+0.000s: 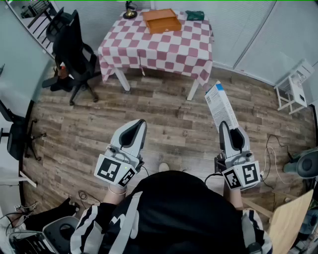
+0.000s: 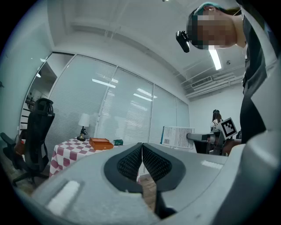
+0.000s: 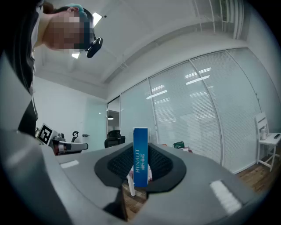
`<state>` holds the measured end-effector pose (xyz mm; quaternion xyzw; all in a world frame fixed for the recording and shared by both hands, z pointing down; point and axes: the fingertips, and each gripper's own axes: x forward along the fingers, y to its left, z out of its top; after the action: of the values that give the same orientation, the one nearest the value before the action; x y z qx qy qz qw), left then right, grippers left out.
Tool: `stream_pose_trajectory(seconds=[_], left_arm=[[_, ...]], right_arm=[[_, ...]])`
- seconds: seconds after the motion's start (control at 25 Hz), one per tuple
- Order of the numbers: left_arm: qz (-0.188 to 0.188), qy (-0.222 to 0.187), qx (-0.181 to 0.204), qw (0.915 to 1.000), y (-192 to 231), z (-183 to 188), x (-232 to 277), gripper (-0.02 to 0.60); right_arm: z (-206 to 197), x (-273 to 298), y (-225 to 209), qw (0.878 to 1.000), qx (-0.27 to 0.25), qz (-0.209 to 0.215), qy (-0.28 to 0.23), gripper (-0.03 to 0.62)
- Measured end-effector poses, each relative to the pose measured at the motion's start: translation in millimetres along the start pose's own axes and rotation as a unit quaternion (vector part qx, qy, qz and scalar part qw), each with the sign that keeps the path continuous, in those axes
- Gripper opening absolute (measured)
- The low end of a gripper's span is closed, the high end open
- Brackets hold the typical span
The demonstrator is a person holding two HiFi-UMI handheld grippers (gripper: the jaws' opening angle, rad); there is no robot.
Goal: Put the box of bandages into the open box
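Note:
My right gripper (image 1: 224,124) is shut on the box of bandages (image 1: 218,104), a flat white carton with a blue edge, holding it by its lower end so it sticks out forward over the wooden floor. In the right gripper view the box's blue edge (image 3: 140,156) stands upright between the pads. My left gripper (image 1: 140,122) is shut and holds nothing; its pads meet in the left gripper view (image 2: 142,147). The orange open box (image 1: 161,21) lies at the far side of a checked table (image 1: 164,47), well ahead of both grippers. It also shows from the left gripper (image 2: 101,143).
A small lamp (image 1: 130,11) and a green packet (image 1: 195,15) sit beside the orange box. A black office chair (image 1: 72,49) stands left of the table. A white rack (image 1: 293,84) is at the right wall. Cables lie on the floor at right.

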<state>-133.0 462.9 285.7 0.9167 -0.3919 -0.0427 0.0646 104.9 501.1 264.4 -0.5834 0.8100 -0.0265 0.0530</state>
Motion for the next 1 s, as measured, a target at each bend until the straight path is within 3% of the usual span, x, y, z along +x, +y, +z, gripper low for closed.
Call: stream_pose_trajectory(seconds=[0.52, 0.8, 1.0], left_arm=[[-0.009, 0.004, 0.002, 1.0, 10.6, -3.0, -6.1, -0.005], [-0.012, 0.009, -0.006, 0.9999, 14.0, -9.2, -0.9, -0.005], [-0.012, 0.017, 0.001, 0.9998, 17.4, -12.2, 3.5, -0.005]], right_arm=[[-8.5, 1.3, 13.9, 1.0, -0.009, -0.019, 0.012, 0.08], [-17.0, -0.1, 4.2, 0.999, 0.018, -0.045, 0.015, 0.081], [-20.9, 8.3, 0.6, 0.999, 0.011, -0.038, 0.021, 0.081]])
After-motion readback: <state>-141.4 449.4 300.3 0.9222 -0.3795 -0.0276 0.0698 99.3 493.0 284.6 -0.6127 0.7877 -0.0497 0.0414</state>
